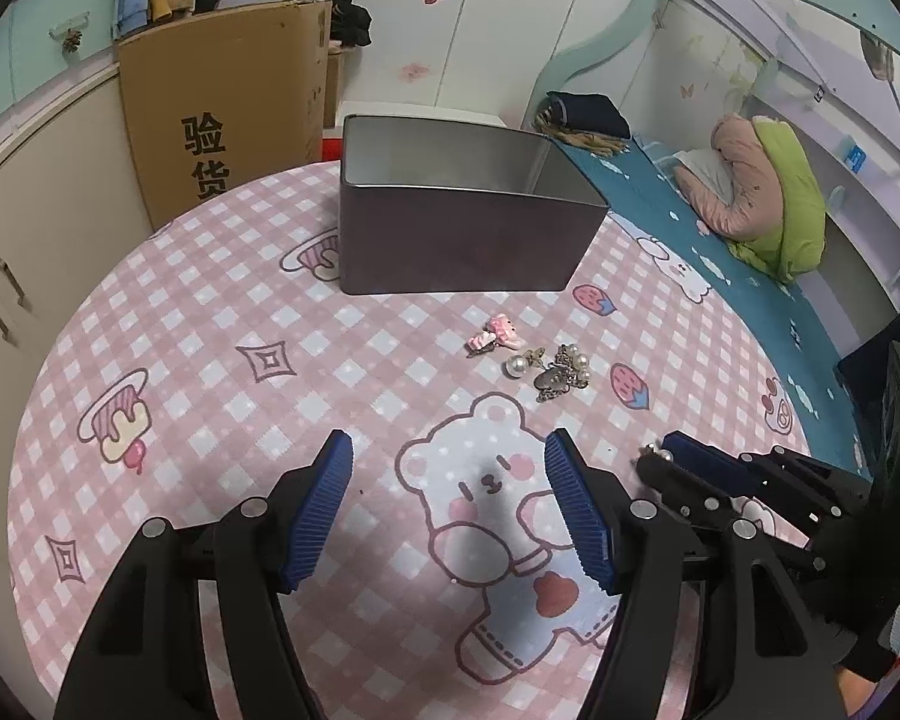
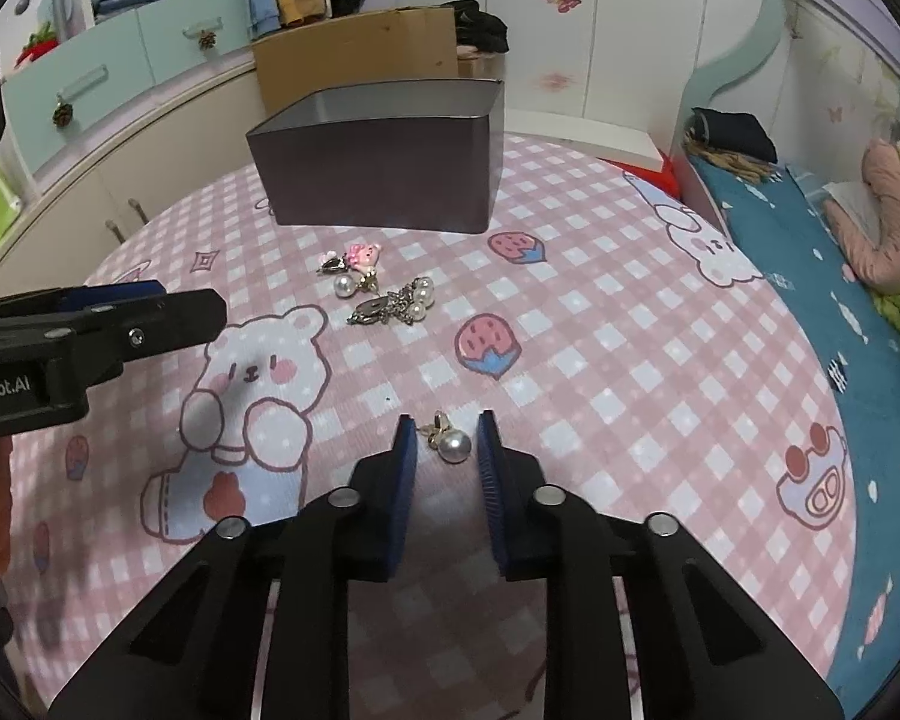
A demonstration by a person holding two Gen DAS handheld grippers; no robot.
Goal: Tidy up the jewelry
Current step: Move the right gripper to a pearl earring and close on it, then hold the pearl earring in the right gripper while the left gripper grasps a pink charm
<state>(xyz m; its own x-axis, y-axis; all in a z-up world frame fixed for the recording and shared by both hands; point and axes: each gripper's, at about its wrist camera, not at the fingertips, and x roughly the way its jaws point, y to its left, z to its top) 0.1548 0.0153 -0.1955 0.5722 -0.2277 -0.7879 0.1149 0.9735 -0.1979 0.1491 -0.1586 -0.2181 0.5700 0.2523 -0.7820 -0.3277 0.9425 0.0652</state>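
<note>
From the left wrist, the left gripper point(image 1: 448, 504) hangs wide open and empty over the pink checked tabletop point(image 1: 222, 360), with a heap of jewelry point(image 1: 534, 363) lying between it and a dark tin box point(image 1: 456, 240). From the right wrist, the right gripper point(image 2: 447, 450) brackets a pearl earring point(image 2: 450, 443) on the cloth, apparently not yet pinching it.

Both tongs, left point(image 1: 448, 504) and right point(image 2: 446, 477), are built of black plastic arms, fitted with ribbed blue pads point(image 2: 403, 495) and silver round screws point(image 2: 342, 497). White "Robot.AI" lettering point(image 2: 0, 388) is printed on the left body.
</note>
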